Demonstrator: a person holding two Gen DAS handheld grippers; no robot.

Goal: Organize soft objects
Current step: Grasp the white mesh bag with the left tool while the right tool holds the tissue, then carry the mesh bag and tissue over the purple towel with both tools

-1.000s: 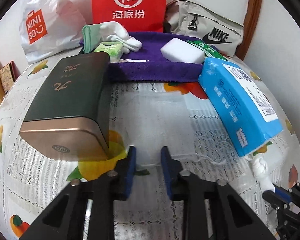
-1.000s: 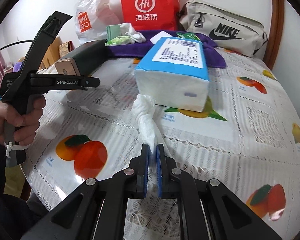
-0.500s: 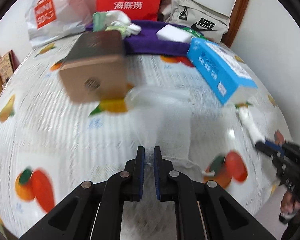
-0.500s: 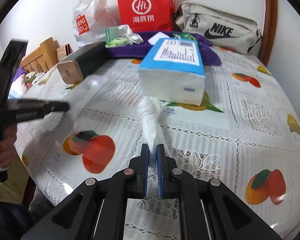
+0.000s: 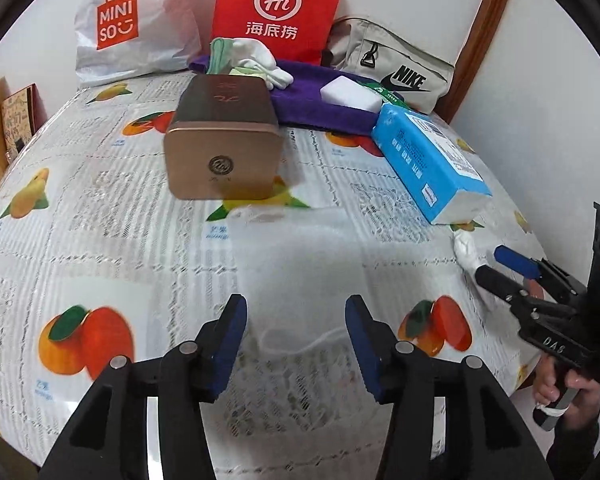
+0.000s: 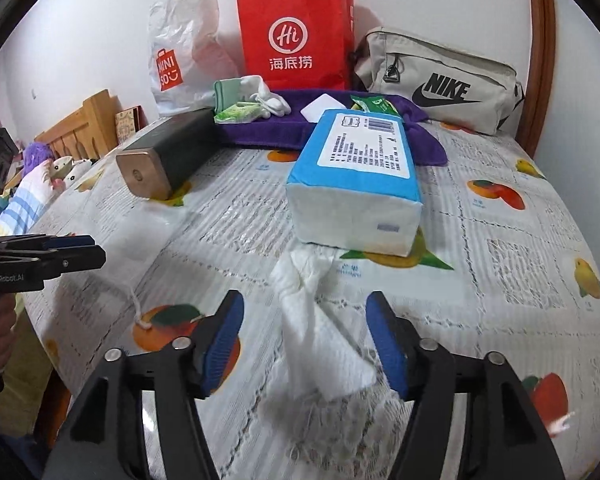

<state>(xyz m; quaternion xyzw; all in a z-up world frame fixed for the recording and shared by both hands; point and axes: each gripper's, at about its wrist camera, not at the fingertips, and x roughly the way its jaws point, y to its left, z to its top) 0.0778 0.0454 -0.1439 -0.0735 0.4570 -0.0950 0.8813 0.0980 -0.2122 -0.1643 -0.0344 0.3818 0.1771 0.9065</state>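
Note:
A sheer white drawstring pouch (image 5: 300, 264) lies flat on the fruit-print tablecloth, just ahead of my open left gripper (image 5: 296, 332); its cord (image 5: 300, 340) loops between the jaws. A white tissue (image 6: 316, 320) trails out of the blue tissue pack (image 6: 360, 184) and lies loose between the open jaws of my right gripper (image 6: 304, 340). The tissue (image 5: 466, 250) and right gripper (image 5: 500, 264) show at the right of the left wrist view. On the purple towel (image 6: 284, 132) at the back lie white socks (image 6: 268, 96), a white sponge (image 6: 320, 106) and green wipes packets (image 6: 236, 112).
A dark box with a bronze end (image 5: 224, 140) lies left of centre. A Miniso bag (image 5: 128, 28), a red paper bag (image 5: 280, 8) and a beige Nike pouch (image 6: 440, 80) stand along the wall. The table's edge drops off on the left (image 6: 40, 304).
Both grippers have opened. The left one pulled the sheer pouch back toward the table's front and let go of it; the right one let go of the tissue.

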